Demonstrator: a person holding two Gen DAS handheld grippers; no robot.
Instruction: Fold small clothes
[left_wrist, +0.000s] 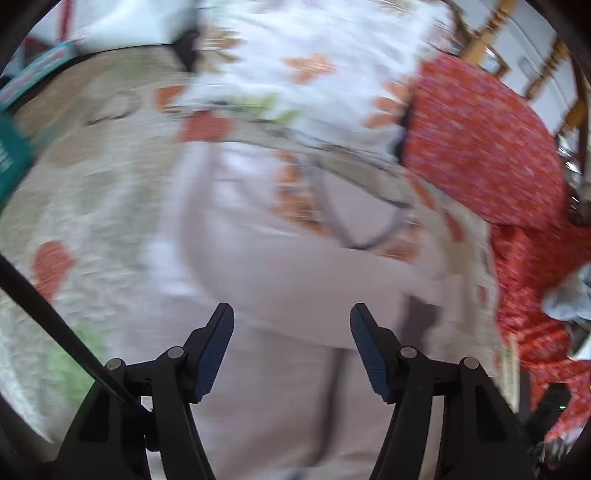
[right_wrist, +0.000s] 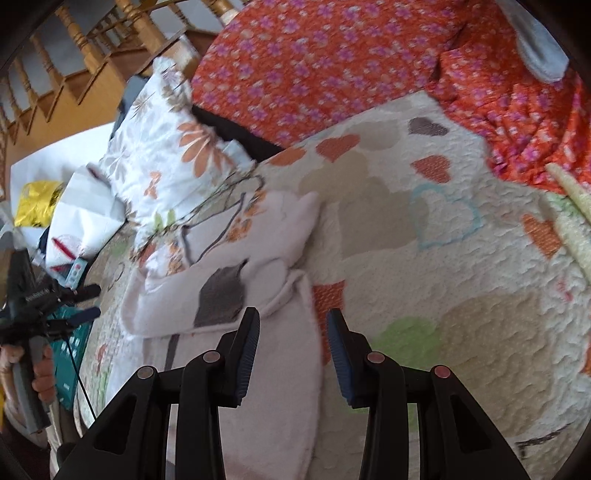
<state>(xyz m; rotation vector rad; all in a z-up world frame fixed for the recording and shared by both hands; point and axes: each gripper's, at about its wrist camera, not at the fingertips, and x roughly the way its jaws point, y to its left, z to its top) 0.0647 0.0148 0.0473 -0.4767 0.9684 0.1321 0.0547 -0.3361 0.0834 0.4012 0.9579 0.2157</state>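
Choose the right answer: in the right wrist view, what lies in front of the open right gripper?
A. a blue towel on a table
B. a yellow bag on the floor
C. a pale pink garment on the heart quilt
C: the pale pink garment lies spread on the heart quilt, just beyond the right gripper, whose jaws stand apart.

Right gripper (right_wrist: 292, 314): jaws apart, nothing between them, above the edge of a pale pink garment (right_wrist: 258, 369) lying on a heart-patterned quilt (right_wrist: 461, 266).
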